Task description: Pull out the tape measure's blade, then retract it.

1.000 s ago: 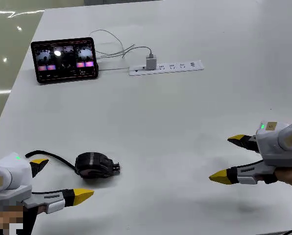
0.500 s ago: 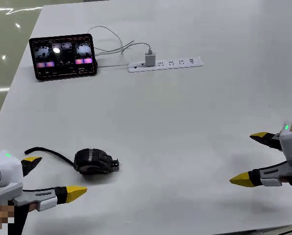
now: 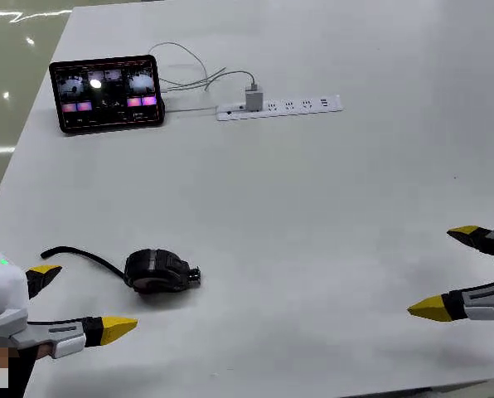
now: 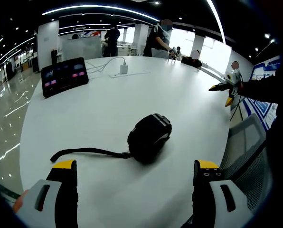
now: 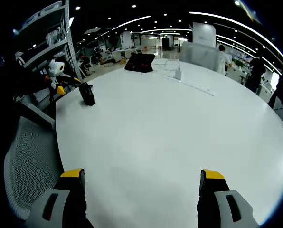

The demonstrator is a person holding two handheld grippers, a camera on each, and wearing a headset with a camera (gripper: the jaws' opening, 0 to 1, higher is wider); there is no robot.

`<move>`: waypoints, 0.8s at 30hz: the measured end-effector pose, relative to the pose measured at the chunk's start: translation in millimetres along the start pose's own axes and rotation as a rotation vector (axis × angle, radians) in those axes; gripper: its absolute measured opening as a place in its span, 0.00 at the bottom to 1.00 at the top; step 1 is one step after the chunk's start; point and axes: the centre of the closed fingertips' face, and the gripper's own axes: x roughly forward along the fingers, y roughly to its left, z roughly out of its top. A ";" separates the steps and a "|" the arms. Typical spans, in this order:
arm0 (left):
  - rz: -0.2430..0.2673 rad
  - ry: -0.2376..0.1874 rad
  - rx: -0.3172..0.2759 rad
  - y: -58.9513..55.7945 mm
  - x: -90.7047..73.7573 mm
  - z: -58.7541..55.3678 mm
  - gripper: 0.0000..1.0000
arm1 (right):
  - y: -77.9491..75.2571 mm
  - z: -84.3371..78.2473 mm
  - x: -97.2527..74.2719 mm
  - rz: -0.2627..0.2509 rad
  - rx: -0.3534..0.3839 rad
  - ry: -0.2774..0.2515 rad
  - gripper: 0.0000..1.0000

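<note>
Left gripper [image 3: 85, 297] hovers at the table's [image 3: 313, 207] near edge, jaws apart, with the tape measure [image 3: 158, 270] lying just ahead, untouched, strap [image 3: 77, 255] trailing left. Right gripper [image 3: 439, 271] is well apart, jaws wide too. Farther back, nothing between: a tablet [image 3: 108, 93] and power strip [image 3: 280, 106].

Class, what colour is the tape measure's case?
The rounded tape measure case is black; clearest in the left gripper view.
</note>
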 end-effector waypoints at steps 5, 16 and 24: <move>0.011 0.005 0.017 3.1 -0.6 -0.8 0.99 | -2.9 -3.3 -2.5 -0.006 0.007 0.006 0.99; -0.002 0.011 0.015 1.5 -2.1 -2.4 0.99 | -1.1 -4.8 -3.3 0.002 -0.003 0.015 0.99; -0.004 0.012 0.019 3.3 -3.4 -1.9 0.99 | 1.0 -0.5 -2.9 0.007 -0.023 0.016 0.99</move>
